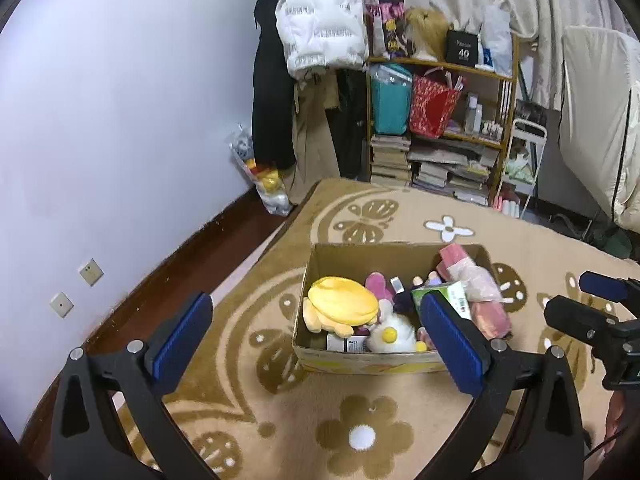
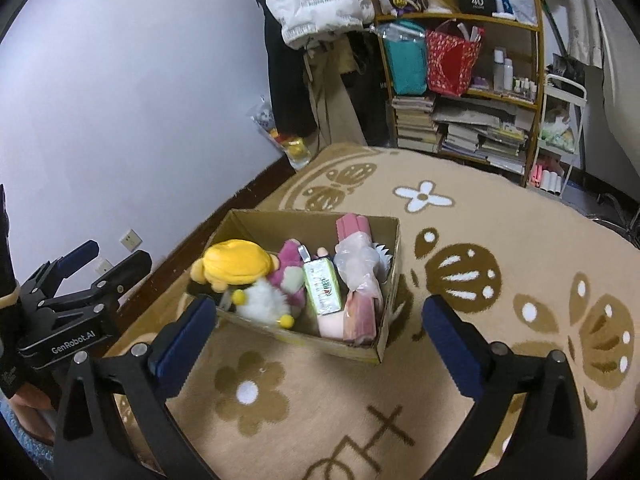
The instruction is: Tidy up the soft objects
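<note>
Both tongs spread wide and empty above the rug.
Ahead of the left gripper [image 1: 316, 340] and right gripper [image 2: 318, 344] sits the cardboard box [image 2: 376, 344], holding a yellow plush [image 1: 342, 300], white plush [image 2: 262, 300] and green pack [image 2: 322, 290].

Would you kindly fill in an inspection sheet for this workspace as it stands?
Surface: patterned beige carpet on dark wood floor.
Job's things: cardboard box holds yellow plush, white plush, pink plush, green tissue pack, pink bundles in plastic.
Clutter: nothing seen on the carpet.
Grippers: left tool and right tool open, empty.
Cables: dark cords by the far carpet edge.
Surroundings: crowded bookshelf, hanging coats.
</note>
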The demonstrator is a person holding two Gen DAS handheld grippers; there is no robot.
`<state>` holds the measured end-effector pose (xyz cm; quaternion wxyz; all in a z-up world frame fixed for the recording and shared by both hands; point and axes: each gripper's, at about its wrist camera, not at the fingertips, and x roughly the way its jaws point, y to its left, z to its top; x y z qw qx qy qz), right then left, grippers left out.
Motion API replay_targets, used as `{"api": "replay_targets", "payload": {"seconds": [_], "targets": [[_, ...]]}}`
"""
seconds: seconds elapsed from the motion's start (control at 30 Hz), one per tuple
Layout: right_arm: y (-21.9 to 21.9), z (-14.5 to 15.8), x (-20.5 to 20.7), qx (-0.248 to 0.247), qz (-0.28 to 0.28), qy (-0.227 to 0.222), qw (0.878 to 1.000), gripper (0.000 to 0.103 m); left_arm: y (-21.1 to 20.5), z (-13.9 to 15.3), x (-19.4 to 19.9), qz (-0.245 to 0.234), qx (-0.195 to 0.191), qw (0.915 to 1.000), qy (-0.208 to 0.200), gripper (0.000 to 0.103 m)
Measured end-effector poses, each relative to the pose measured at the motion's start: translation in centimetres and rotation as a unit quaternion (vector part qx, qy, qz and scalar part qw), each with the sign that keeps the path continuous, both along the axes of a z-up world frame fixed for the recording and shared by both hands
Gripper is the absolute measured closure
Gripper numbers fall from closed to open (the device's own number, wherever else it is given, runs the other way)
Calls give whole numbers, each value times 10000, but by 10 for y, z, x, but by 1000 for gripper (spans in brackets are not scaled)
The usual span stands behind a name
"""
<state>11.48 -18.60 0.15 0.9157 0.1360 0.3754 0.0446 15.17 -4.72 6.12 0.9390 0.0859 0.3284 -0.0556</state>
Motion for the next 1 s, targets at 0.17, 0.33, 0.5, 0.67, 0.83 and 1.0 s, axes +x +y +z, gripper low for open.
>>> {"api": "replay_targets", "payload": {"seconds": [0.17,0.33,0.5,0.67,0.83,1.0], "targets": [[1,28,-34,-25,-37,-466,9989,0,1,22,-32,-91,-43,9994,-343,0],[7,50,-66,-125,-31,-758,9970,0,6,36,-64,-106,-111,9971,-747,0],[11,67,-98,-218,-124,-1165,9929,0,12,44,-95,-128,-190,9941,-1064,0],[14,64,-115,-97,1,-1234,9923,0,22,43,-124,112,-158,9903,-1375,0],[23,50,-130,-171,136,-1224,9922,0,28,39,-144,1,-80,9897,-1426,0],[30,36,-141,-209,150,-1202,9924,0,29,29,-160,-88,-99,9887,-1495,0]]}}
